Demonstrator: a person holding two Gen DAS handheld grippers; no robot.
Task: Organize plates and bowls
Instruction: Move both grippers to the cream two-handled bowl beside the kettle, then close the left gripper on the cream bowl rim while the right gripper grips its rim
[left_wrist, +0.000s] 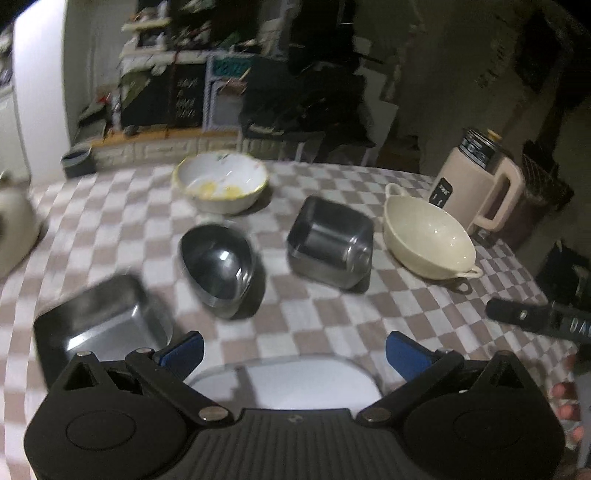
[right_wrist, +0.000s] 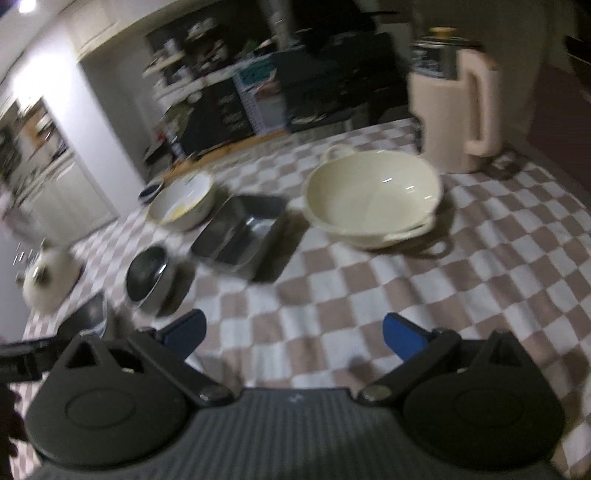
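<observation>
In the left wrist view, my left tool (left_wrist: 294, 349) hangs over the near edge of the worktop (left_wrist: 332, 314), its blue fingers spread wide and holding nothing. I take the square steel dish (left_wrist: 330, 242) in the middle as my landmark. To its left stands the round steel bowl (left_wrist: 218, 269), and behind that one the white bowl with yellow rim (left_wrist: 221, 181), which has some yellow remains inside. To the right of the landmark is the cream bowl with handles (left_wrist: 428, 236), and behind it the cream jug (left_wrist: 476, 184). Far to the near left of the landmark lies a second steel tray (left_wrist: 107, 317). Directly under my tool I see a white plate (left_wrist: 288, 384).

In the right wrist view, my right tool (right_wrist: 294, 336) is also spread and empty, above bare checked cloth, near the front of the landmark dish (right_wrist: 240, 236).

I judge the task is hardly begun: every vessel stands apart, nothing is stacked. All grouping remains to do.

Only the left view shows the white plate. The right view shows the cream bowl (right_wrist: 373, 195) closer, though blurred.
</observation>
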